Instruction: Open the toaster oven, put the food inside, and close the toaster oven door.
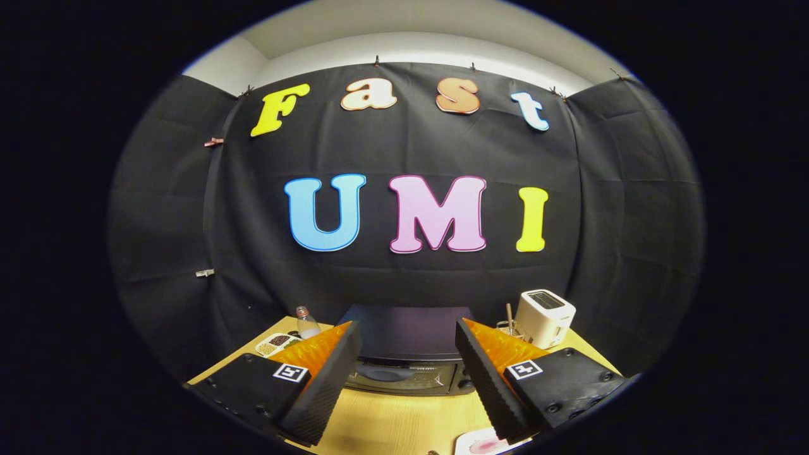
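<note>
A dark toaster oven (407, 344) stands on the wooden table (392, 423), just ahead of my fingers and between them. Its door looks closed, with the handle (387, 374) across the front. My gripper (407, 354) is open, raised above the table, with nothing between its fingers. A white plate with something pink on it (483, 442) lies near the table's front, under the right finger (490, 385); most of it is hidden.
A white slot toaster (545, 317) stands at the back right, with a small holder and a wooden stick (509, 322) beside it. At the back left sit a small bottle (307, 322) and a divided tray of food (277, 344).
</note>
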{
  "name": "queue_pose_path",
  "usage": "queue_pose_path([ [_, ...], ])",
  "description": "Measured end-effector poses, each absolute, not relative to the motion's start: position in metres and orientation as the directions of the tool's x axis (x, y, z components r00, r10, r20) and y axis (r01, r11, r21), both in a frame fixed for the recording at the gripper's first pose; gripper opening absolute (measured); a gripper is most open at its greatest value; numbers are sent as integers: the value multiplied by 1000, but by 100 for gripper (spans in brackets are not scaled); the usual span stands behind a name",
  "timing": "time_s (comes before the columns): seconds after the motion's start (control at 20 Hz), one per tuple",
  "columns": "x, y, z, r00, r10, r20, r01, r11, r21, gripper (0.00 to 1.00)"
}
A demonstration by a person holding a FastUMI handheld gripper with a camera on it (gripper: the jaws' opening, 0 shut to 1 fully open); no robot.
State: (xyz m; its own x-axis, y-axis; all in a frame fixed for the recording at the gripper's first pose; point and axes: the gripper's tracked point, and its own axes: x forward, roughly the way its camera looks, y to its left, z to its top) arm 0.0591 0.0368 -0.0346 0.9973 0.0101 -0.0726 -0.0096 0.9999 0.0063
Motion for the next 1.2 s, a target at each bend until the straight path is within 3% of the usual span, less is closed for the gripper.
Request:
queue_pose_path([
  [0.25, 102, 63, -77, 988, 38, -153, -35, 999, 21, 98],
  [0.7, 169, 74, -194, 939, -15, -345, 25, 999, 24, 98],
  [1.2, 178, 66, -222, 919, -82, -386, 94, 995, 12, 98],
])
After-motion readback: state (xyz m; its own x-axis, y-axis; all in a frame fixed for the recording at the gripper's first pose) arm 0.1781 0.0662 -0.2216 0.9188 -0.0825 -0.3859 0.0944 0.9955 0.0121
